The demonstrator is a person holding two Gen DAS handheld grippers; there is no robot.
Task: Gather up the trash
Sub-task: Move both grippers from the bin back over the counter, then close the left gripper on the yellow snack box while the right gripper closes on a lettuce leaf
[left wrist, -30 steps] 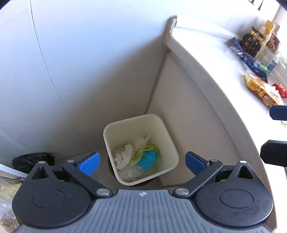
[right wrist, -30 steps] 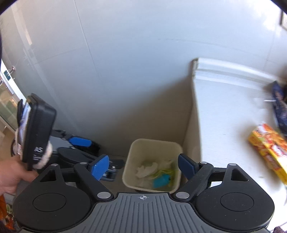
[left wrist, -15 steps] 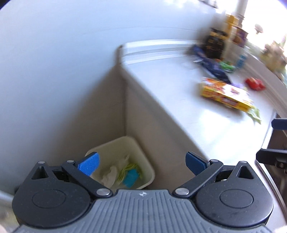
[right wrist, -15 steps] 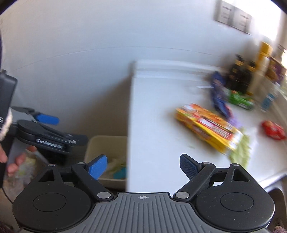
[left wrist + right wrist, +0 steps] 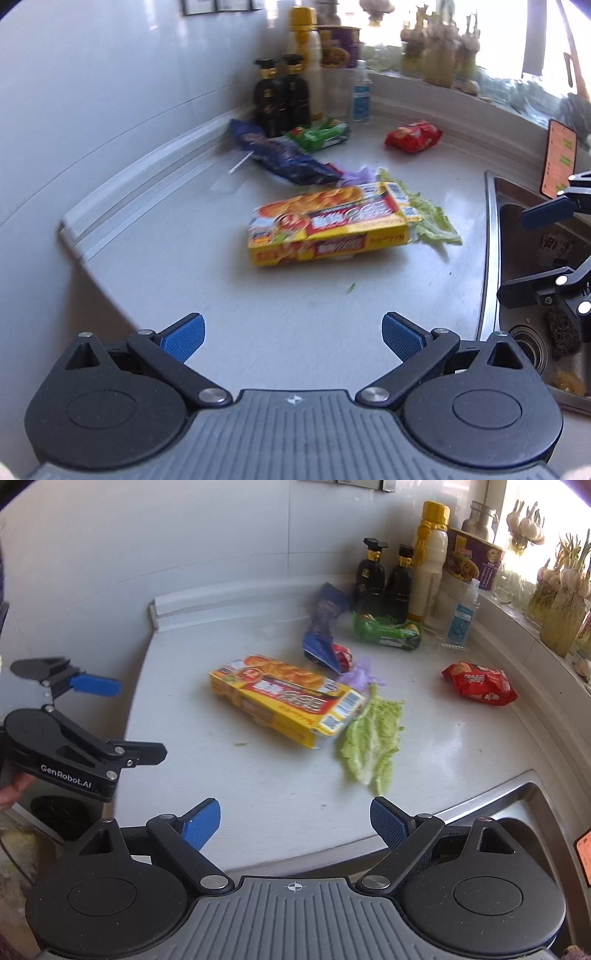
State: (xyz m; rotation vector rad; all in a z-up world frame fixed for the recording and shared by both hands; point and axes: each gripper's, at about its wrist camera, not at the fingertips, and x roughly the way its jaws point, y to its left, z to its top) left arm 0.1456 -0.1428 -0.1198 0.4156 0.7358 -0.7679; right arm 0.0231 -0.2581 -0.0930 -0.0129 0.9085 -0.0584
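Left wrist alone shows the sink [image 5: 491,258] drain

The right gripper [image 5: 295,821] hangs at 6 o'clock over the white surface [image 5: 229,775], jaws spread wide with nothing between them. Near centre lies a yellow box [image 5: 284,698], and a green lettuce leaf [image 5: 371,734] touches its right end. A blue wrapper [image 5: 323,635] sits at 12 o'clock, a green packet [image 5: 386,631] beside it, a red packet [image 5: 478,683] at 2 o'clock. The left gripper [image 5: 122,718] enters at 9 o'clock, jaws apart and empty.
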